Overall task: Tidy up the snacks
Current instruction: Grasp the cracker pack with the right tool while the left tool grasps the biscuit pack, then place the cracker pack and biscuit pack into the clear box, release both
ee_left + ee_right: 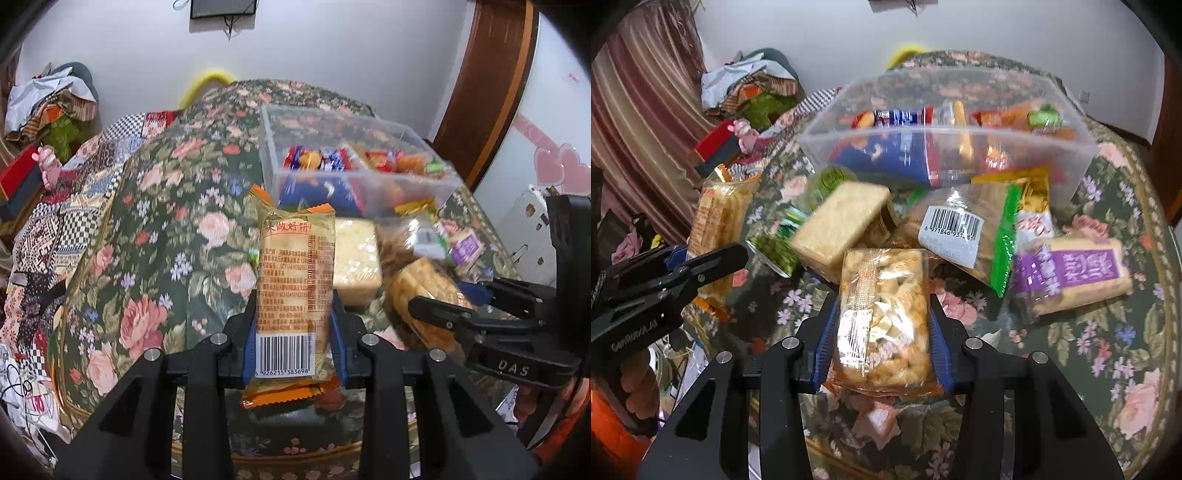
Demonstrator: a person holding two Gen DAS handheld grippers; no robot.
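My left gripper (293,332) is shut on an orange-edged cracker packet (293,280) with a barcode, held above the floral table. My right gripper (881,325) is shut on a clear packet of golden pastry (882,314). A clear plastic bin (945,162) with several snacks inside stands behind the pile; it also shows in the left wrist view (354,162). Loose on the table lie a pale cracker block (846,225), a barcode bag with a green edge (964,229) and a purple-labelled packet (1078,273). The right gripper shows in the left wrist view (461,306).
The round table has a floral cloth (166,229) and a rim at the front (1156,258). A green packet (775,247) lies left of the pile. A patchwork-covered seat with clutter (48,177) stands to the left. A wooden door frame (491,92) is at the right.
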